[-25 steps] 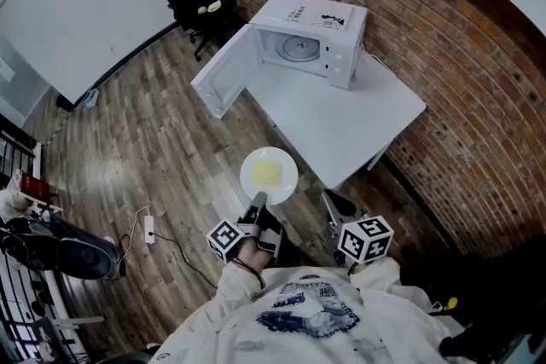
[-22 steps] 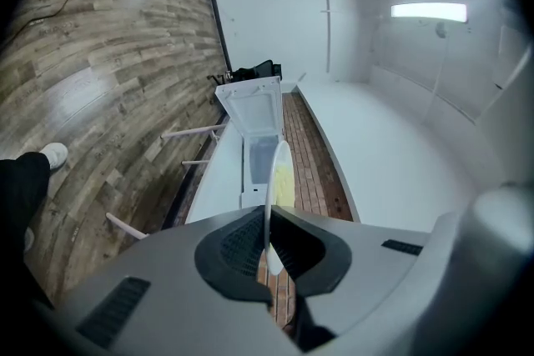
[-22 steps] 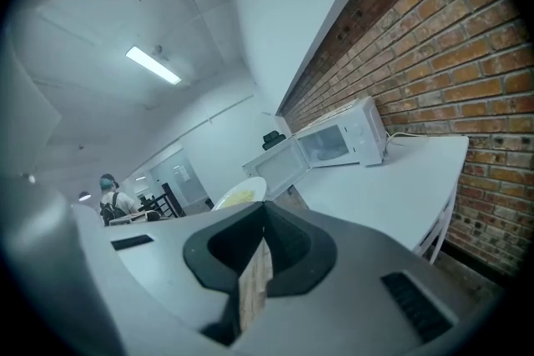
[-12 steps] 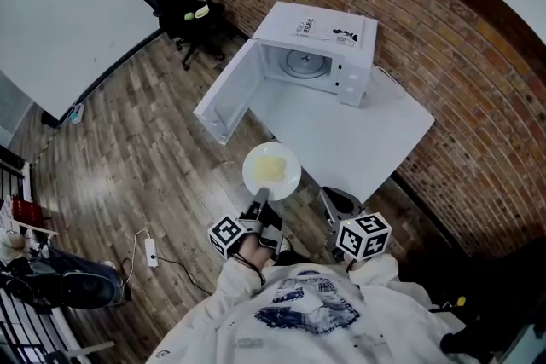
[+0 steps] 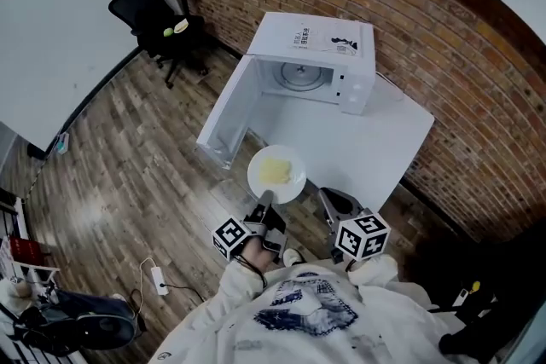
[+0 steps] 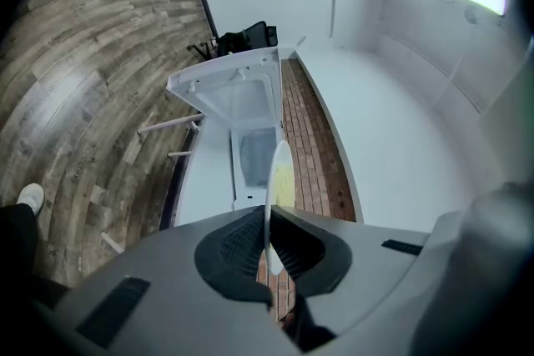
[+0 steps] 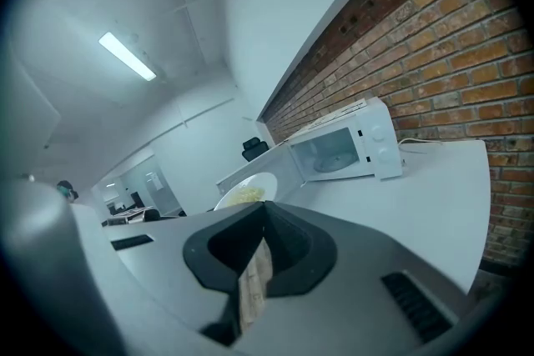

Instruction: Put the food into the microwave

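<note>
Now left hand-held gripper (image 5: 265,200), extended forward, pinches plate (image 5: 255,176) rim.

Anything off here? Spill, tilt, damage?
Nothing spilled or damaged. The plate looks level in the left gripper, food centred, microwave door open. One oddity: something yellowish sits on the office chair seat, too small to identify.
</note>
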